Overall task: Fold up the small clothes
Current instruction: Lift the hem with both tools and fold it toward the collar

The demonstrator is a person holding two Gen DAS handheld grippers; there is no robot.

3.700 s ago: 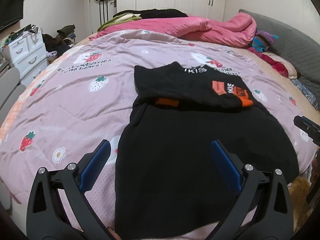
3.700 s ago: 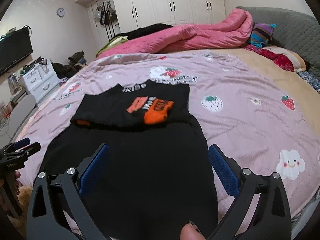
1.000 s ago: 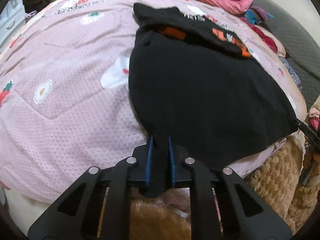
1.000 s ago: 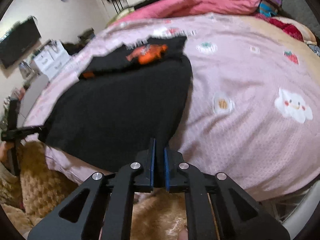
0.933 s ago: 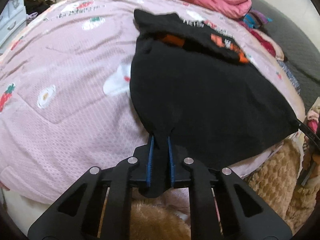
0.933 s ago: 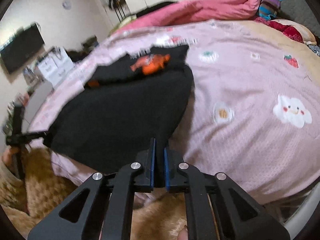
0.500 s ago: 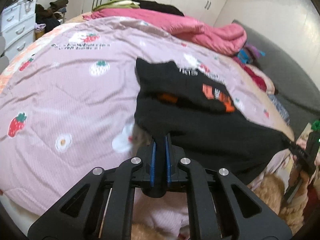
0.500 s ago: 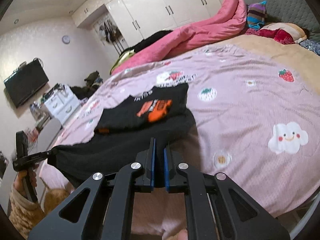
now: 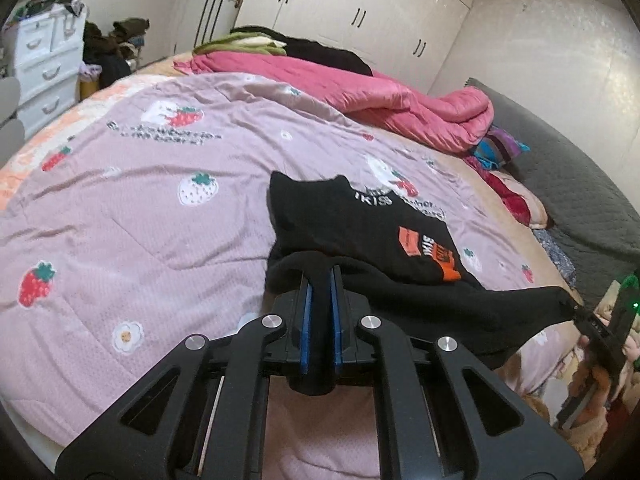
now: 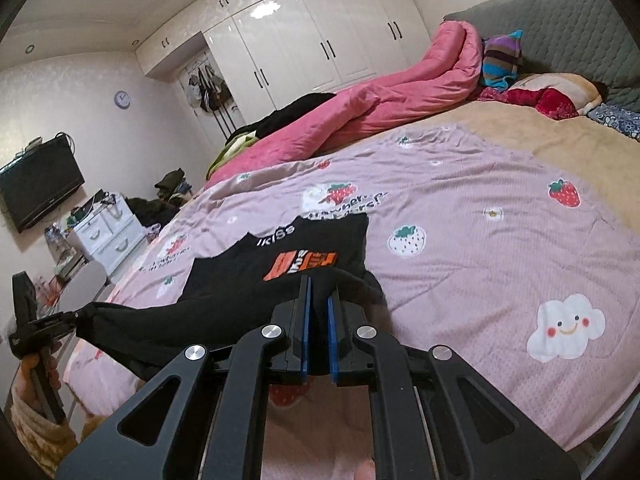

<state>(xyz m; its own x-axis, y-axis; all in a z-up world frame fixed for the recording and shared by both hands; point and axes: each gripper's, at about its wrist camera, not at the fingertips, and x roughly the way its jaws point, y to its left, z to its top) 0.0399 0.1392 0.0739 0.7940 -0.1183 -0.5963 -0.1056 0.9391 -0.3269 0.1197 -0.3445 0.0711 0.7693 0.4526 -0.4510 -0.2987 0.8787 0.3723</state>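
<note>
Each handheld tool is a matte black plastic frame of two broad arms with long cut-out slots, meeting at a central block. The left gripper [image 9: 319,284] has four round silver screw heads across its linkage and flat bright-blue pads lining the inner faces of its slim black fingers [image 9: 306,300]. The right gripper [image 10: 319,296] is built alike, with the same four silver screws and blue-lined fingers [image 10: 305,304]. Seen from the right wrist view, the person's left hand [image 10: 38,376] emerges from a fuzzy tan fleece sleeve [image 10: 34,428].
</note>
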